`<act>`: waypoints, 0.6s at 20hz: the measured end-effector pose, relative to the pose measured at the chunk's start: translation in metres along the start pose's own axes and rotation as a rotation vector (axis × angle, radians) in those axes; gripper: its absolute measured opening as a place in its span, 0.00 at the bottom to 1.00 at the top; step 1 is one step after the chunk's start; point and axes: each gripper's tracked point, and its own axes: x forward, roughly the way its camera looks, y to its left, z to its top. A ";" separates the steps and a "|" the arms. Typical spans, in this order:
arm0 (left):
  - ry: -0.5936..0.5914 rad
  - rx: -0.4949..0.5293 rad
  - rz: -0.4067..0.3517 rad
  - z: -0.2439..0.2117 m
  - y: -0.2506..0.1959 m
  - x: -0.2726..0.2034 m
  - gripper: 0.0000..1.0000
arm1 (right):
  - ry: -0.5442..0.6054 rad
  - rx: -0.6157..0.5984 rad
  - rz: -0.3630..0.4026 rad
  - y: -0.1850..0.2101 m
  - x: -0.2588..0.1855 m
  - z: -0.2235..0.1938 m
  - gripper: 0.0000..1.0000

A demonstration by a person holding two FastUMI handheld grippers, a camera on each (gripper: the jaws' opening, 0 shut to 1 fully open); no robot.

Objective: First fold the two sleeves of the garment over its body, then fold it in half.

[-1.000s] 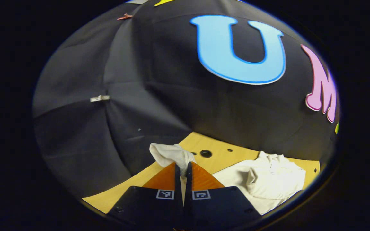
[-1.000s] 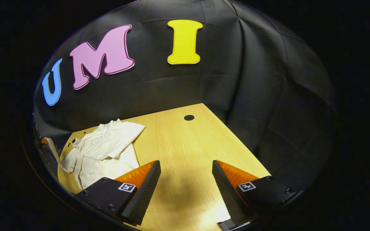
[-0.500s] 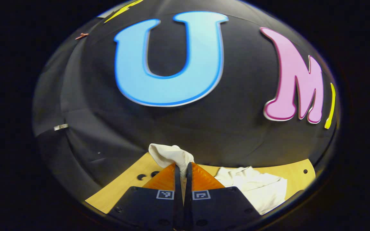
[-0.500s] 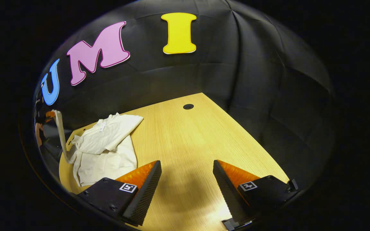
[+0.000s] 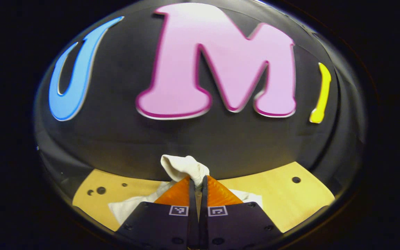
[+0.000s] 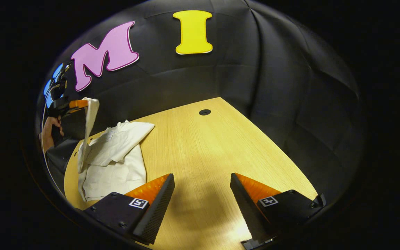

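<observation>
Garment: we see a white garment point(image 6: 115, 163) lying on the left part of the wooden table point(image 6: 207, 152) in the right gripper view, body flat, one sleeve point(image 6: 123, 137) already folded across it.
Raised sleeve: the other sleeve point(image 6: 88, 125) hangs in a taut strip from the left gripper point(image 6: 78, 103) down to the body's edge.
Left gripper: in the left gripper view we see its fingers pressed together on the sleeve end point(image 5: 185, 167), which bunches out above the tips; more white cloth lies on the table below.
Holding hand: a hand point(image 6: 50, 130) grips the left gripper's handle, held high above the table's left edge.
Right gripper: our right gripper point(image 6: 201, 180) hovers low over bare wood, fingers spread wide, holding nothing, well apart from the garment.
</observation>
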 end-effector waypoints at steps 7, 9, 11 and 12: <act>0.125 -0.019 -0.105 -0.063 -0.090 0.032 0.06 | 0.008 -0.005 -0.016 -0.014 0.002 -0.008 0.99; 0.167 -0.024 -0.127 -0.080 -0.104 0.034 0.08 | 0.016 -0.016 -0.011 -0.013 0.002 -0.012 0.99; 0.206 -0.031 -0.170 -0.095 -0.119 0.032 0.20 | 0.026 -0.026 -0.002 -0.009 0.004 -0.017 0.99; 0.204 -0.026 -0.193 -0.096 -0.127 0.030 0.17 | 0.029 -0.030 0.004 -0.006 0.005 -0.018 0.99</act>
